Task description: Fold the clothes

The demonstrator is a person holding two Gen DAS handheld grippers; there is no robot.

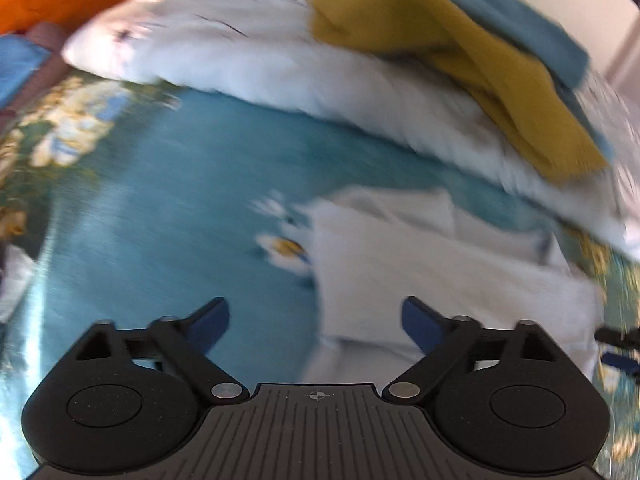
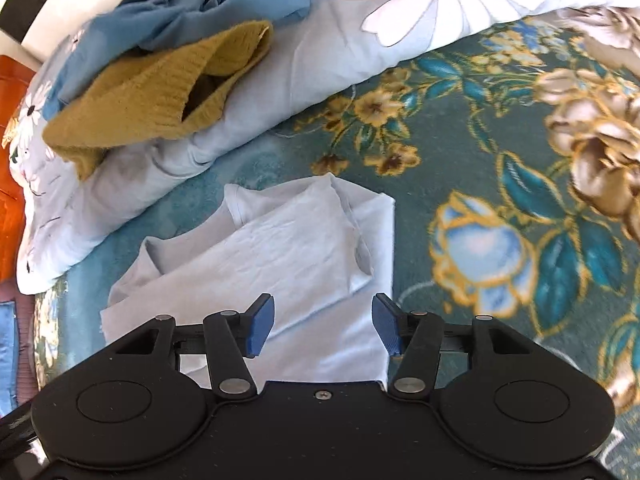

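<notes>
Teal flowered bed cover (image 2: 500, 128), carrying a folded white shirt (image 2: 288, 248) flat near the front and, just behind it, a pale daisy-print pillow (image 2: 320, 56) with a mustard sweater (image 2: 156, 96) and blue clothes (image 2: 168, 20) heaped on top.

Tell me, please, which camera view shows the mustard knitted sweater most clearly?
The right wrist view shows the mustard sweater best: it is sharp there, with its ribbed knit and an opening visible, lying on the floral pillow beside blue clothes. In the left wrist view the sweater is only a blurred yellow shape.
</notes>
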